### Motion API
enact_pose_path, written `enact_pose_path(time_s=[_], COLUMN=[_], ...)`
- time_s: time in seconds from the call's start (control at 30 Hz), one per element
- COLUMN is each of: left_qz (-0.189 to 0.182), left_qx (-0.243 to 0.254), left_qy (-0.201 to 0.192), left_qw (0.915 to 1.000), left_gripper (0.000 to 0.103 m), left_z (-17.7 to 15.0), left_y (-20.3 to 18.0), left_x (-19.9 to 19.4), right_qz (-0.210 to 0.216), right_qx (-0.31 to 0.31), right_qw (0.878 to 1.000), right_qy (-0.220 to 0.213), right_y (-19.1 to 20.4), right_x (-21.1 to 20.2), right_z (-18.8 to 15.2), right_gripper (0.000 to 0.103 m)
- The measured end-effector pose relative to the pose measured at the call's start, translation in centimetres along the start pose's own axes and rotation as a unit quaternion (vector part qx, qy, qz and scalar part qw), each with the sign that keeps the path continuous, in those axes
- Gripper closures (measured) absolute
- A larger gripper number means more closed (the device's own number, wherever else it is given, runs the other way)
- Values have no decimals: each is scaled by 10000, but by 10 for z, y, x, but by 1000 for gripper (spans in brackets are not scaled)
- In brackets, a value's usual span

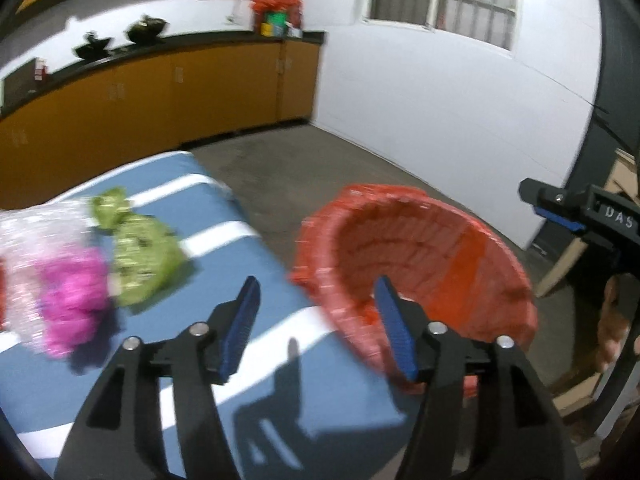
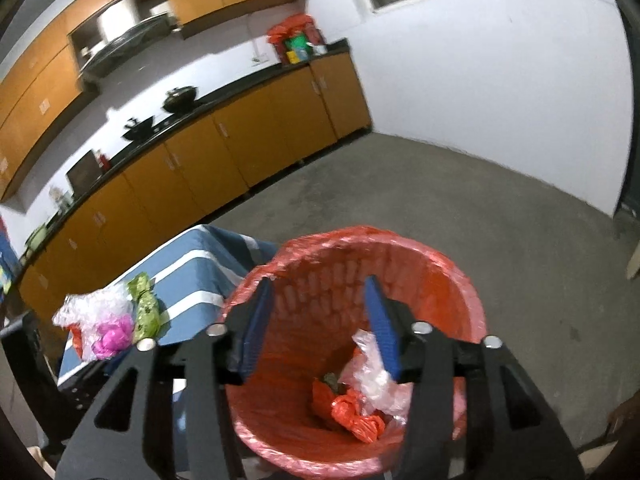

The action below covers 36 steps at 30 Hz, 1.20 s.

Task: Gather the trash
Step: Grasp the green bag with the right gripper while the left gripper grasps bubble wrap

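Note:
A bin lined with a red bag (image 1: 432, 256) stands on the floor at the right end of a blue-and-white striped table (image 1: 248, 264). On the table lie a green wrapper (image 1: 140, 252), a pink crumpled piece (image 1: 76, 300) and clear plastic (image 1: 36, 232). My left gripper (image 1: 316, 320) is open and empty above the table's end. My right gripper (image 2: 318, 332) is open and empty over the bin (image 2: 400, 252). Inside the bin lie a red bag scrap (image 2: 352, 412) and clear plastic (image 2: 372, 384). The table trash also shows in the right wrist view (image 2: 116, 316).
Orange base cabinets (image 2: 224, 152) with a black counter run along the far wall, with woks (image 2: 180, 98) and a red bag (image 2: 292, 32) on top. Grey floor (image 2: 480, 216) lies beyond the bin. My right gripper shows at the left view's right edge (image 1: 580, 216).

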State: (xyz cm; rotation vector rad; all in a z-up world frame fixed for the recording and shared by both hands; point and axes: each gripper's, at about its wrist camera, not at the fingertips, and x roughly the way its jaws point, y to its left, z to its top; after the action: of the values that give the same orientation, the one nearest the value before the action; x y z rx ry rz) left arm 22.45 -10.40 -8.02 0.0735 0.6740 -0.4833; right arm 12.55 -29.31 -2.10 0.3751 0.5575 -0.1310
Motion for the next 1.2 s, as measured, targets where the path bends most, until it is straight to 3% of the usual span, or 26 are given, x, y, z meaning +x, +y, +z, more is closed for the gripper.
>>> enact_pose_path(time_s=[0.23, 0.4, 0.6, 0.8, 0.9, 1.17, 1.2], left_qz=[963, 1688, 2249, 2457, 2469, 2308, 2324], left_qx=[-443, -954, -1361, -1564, -1654, -1975, -2004], left_qy=[-270, -477, -662, -816, -893, -992, -969], left_qw=[9940, 9799, 9626, 9532, 9506, 9476, 9468], left_gripper=[36, 36, 36, 36, 30, 22, 22], left_z=[-16, -28, -40, -38, -35, -7, -4], left_y=[72, 133, 188, 216, 225, 250, 252], left_x=[-40, -75, -107, -120, -121, -99, -96], right_qz=[660, 1053, 1343, 1219, 1100, 949, 948], right_qx=[-802, -1183, -1649, -1818, -1941, -2136, -2147], right_qw=[9943, 9862, 9733, 9668, 9631, 9540, 9539], right_qy=[233, 482, 868, 1322, 1507, 1878, 1869], right_y=[81, 137, 204, 236, 244, 247, 246], right_x=[28, 59, 109, 166, 188, 212, 211], right_z=[-4, -9, -24, -35, -42, -54, -54], right_gripper=[52, 52, 52, 52, 52, 49, 55])
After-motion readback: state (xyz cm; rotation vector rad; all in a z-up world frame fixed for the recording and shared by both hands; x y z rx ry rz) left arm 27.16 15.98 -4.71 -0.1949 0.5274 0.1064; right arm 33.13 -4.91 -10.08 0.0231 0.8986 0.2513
